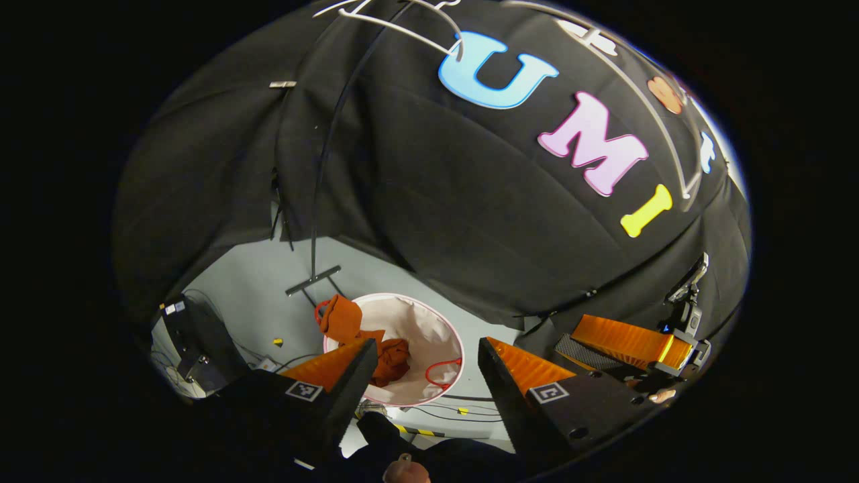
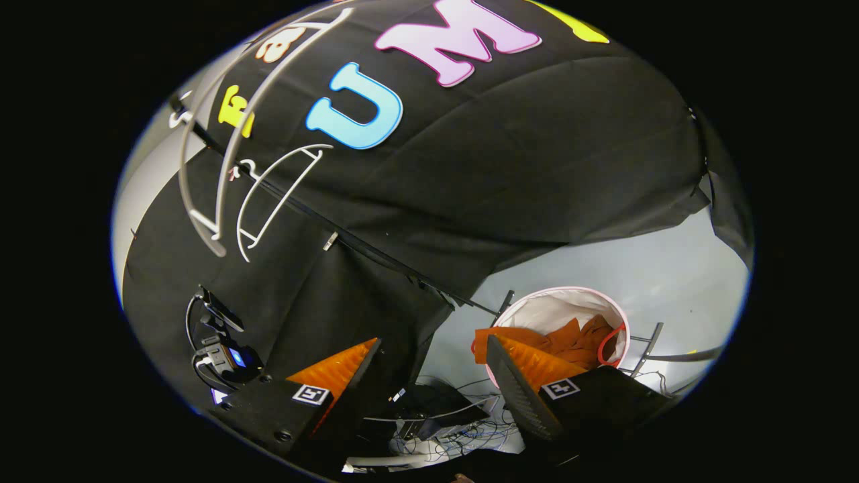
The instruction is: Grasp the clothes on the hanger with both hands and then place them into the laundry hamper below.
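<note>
The orange clothes (image 1: pixel 391 359) lie in the white laundry hamper (image 1: pixel 423 327) on the floor, with one part draped over its rim. My left gripper (image 1: pixel 427 345) hangs above the hamper, open, with nothing between its fingers. The right gripper (image 1: pixel 604 343) shows farther off at the right of the left gripper view. In the right gripper view, the right gripper (image 2: pixel 433 342) is open and holds nothing. The hamper (image 2: pixel 557 312) with the orange clothes (image 2: pixel 570 342) sits just beyond its right finger. White hangers (image 2: pixel 268 194) hang bare on the rail, and another bare hanger (image 1: pixel 402 27) shows at the top.
The black rack pole (image 1: pixel 322 168) and its foot (image 1: pixel 312 280) stand behind the hamper on the grey floor (image 1: pixel 255 295). Dark boxes and cables (image 1: pixel 194 349) lie at the left. A small device on a mount (image 2: pixel 221 342) sits at the booth wall.
</note>
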{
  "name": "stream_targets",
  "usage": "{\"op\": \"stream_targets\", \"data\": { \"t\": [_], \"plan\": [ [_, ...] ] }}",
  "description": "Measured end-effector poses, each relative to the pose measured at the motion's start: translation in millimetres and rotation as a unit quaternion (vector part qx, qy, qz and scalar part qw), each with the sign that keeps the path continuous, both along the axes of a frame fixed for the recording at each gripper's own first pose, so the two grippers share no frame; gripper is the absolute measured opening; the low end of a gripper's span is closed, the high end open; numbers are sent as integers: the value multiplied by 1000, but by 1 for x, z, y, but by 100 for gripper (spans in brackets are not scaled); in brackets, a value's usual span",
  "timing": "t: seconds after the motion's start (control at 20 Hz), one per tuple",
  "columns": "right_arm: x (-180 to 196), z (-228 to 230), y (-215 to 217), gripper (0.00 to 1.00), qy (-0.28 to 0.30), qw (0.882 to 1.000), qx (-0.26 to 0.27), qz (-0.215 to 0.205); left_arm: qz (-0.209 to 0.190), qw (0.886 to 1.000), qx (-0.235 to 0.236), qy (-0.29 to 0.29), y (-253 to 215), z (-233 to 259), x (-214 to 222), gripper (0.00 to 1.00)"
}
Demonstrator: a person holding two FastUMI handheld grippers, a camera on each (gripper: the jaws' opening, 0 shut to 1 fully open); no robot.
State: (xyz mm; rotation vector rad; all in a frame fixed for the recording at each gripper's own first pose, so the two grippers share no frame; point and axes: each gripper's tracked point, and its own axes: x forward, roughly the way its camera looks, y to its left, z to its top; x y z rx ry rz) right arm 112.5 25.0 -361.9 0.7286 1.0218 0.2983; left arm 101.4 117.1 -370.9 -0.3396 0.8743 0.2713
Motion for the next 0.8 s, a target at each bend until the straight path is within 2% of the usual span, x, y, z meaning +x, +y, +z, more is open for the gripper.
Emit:
{"op": "stream_targets", "data": {
  "t": [0.2, 0.4, 0.55, 0.8],
  "plan": [
    [-22, 60, 15, 99, -70, 997, -17, -31, -64, 995, 35, -66, 6, 70, -22, 95],
    [-51, 120, 21, 98, -143, 987, -53, -55, -122, 981, 58, -140, -5, 139, -51, 95],
    [-78, 160, 16, 98, -192, 976, -86, -65, -146, 969, 69, -186, -10, 183, -68, 95],
    [-115, 234, 14, 98, -271, 950, -128, -85, -169, 949, 90, -248, -25, 246, -107, 95]
  ]
}}
